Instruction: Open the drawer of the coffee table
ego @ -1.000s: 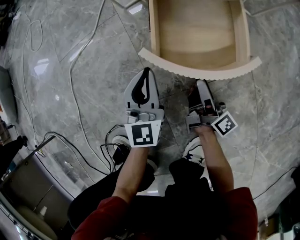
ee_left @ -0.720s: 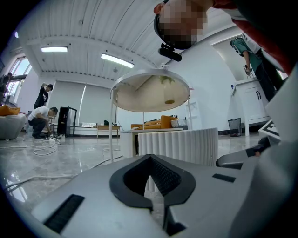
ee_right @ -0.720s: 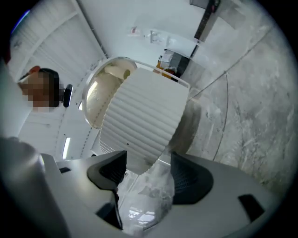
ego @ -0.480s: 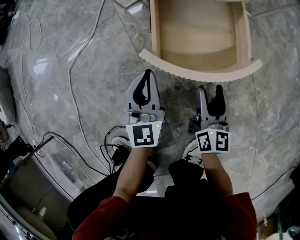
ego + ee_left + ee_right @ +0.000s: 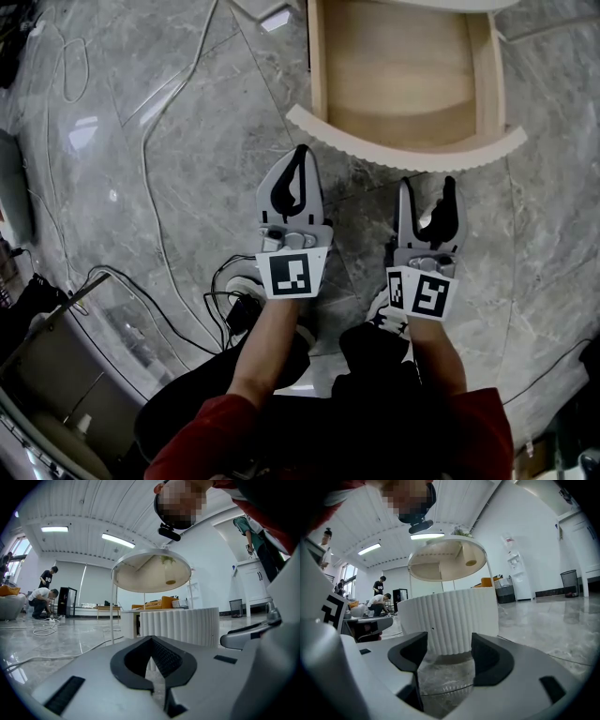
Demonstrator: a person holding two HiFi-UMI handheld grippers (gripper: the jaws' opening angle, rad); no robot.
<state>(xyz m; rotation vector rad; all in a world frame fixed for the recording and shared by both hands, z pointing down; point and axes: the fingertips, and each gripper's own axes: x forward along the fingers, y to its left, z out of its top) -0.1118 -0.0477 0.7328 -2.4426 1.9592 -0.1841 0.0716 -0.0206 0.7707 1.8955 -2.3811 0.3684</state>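
The drawer (image 5: 405, 148) stands pulled out, showing only its bare wooden floor. My left gripper (image 5: 300, 157) has its jaws tip to tip. My right gripper (image 5: 427, 187) has them wide apart, near the drawer's fluted front.

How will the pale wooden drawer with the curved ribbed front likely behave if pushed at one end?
The pale wooden drawer with the curved ribbed front looks like stiff board, so it should not flex. The inside that shows is empty, so it is probably light. Its ribbed face likely gives some grip; an off-centre push might skew it.
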